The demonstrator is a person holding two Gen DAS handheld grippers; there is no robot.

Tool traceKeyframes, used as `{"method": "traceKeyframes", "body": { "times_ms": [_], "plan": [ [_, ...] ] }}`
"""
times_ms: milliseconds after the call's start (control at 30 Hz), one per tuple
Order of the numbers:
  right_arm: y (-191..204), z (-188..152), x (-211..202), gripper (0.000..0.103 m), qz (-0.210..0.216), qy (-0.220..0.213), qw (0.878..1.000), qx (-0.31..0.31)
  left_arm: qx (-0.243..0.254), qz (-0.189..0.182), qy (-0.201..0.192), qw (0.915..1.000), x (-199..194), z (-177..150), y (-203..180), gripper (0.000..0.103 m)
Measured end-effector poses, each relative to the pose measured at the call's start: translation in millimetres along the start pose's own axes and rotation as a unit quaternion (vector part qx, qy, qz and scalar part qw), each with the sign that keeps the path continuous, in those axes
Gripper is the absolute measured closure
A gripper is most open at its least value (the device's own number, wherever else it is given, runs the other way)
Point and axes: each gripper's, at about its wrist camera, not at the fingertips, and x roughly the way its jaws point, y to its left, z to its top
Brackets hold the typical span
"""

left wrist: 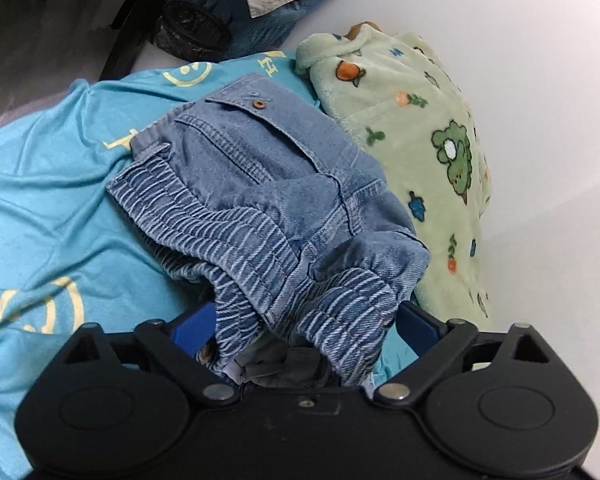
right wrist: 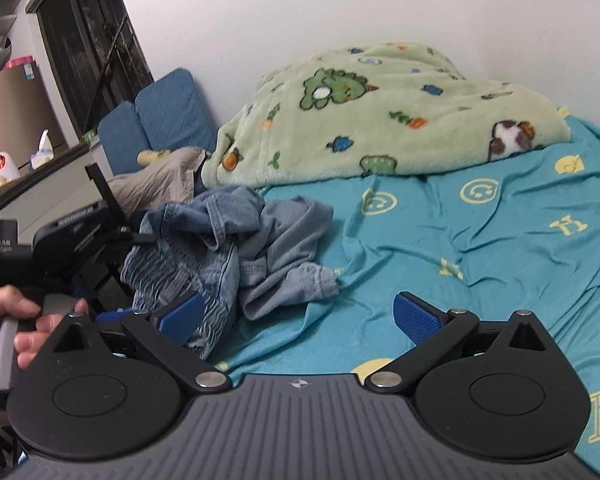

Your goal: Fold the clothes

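A small pair of blue denim shorts [left wrist: 268,200] with an elastic waistband lies crumpled on a turquoise bedsheet [left wrist: 48,184]. In the left wrist view the waistband sits bunched between the wide-spread blue pads of my left gripper [left wrist: 304,328], which is open around it. In the right wrist view the same shorts [right wrist: 236,248] lie ahead and to the left. My right gripper [right wrist: 300,316] is open and empty just above the sheet [right wrist: 480,248], its left pad touching the denim. The left gripper's body [right wrist: 72,240] shows beyond the shorts.
A pale green fleece blanket [right wrist: 380,120] with cartoon prints is heaped against the white wall behind the shorts; it also shows in the left wrist view [left wrist: 412,128]. A blue cushion [right wrist: 168,116] and beige cloth [right wrist: 160,184] lie past the bed's left end. A hand [right wrist: 16,320] holds the left gripper's handle.
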Motion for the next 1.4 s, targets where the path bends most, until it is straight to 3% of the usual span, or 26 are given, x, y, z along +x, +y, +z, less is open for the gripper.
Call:
{"method": "traceKeyframes", "body": {
  "times_ms": [100,233,400,567,700,733,767,833,967,1067,1167,1267,1400],
  "plan": [
    [2,-5,5,0.001,0.005,0.014,1.0,-0.005,-0.022,-0.02,-0.002,0.9995,-12,-4,5,0.019],
    [8,-12,12,0.004,0.017,0.024,0.999,-0.028,-0.026,-0.029,-0.006,0.9992,-32,-12,3,0.019],
    [26,-19,31,0.006,0.049,0.022,0.996,-0.074,0.033,-0.007,-0.049,0.9982,-51,-12,-15,0.019],
    [56,-22,72,0.016,0.068,0.024,0.987,-0.146,0.055,0.012,-0.104,0.993,-59,-9,-22,0.017],
    [71,-27,104,0.045,0.06,0.037,0.98,-0.185,0.063,0.04,-0.13,0.9887,-57,-4,-15,0.017],
    [73,-29,105,0.056,0.058,0.027,0.978,-0.199,0.063,0.045,-0.134,0.9879,-56,-3,-12,0.017],
    [76,-31,106,0.06,0.056,0.018,0.976,-0.212,0.061,0.05,-0.136,0.9877,-55,-1,-9,0.017],
    [75,-27,101,0.087,0.058,0.002,0.977,-0.207,0.053,0.053,-0.13,0.9887,-50,2,-5,0.017],
    [69,-18,93,0.095,0.058,-0.028,0.98,-0.188,0.058,0.049,-0.118,0.9901,-46,2,-5,0.017],
    [45,1,91,0.097,0.048,-0.035,0.992,-0.112,0.095,0.048,-0.117,0.9874,-48,-4,-14,0.017],
    [20,18,79,0.097,0.045,-0.056,0.997,-0.037,0.151,0.055,-0.126,0.979,-50,-14,-27,0.017],
    [-1,26,71,0.098,0.036,-0.068,0.997,0.017,0.224,0.056,-0.121,0.9655,-46,-31,-42,0.017],
    [-23,22,81,0.098,0.019,-0.051,0.995,0.082,0.341,0.049,-0.095,0.9339,-32,-62,-60,0.016]
  ]
}}
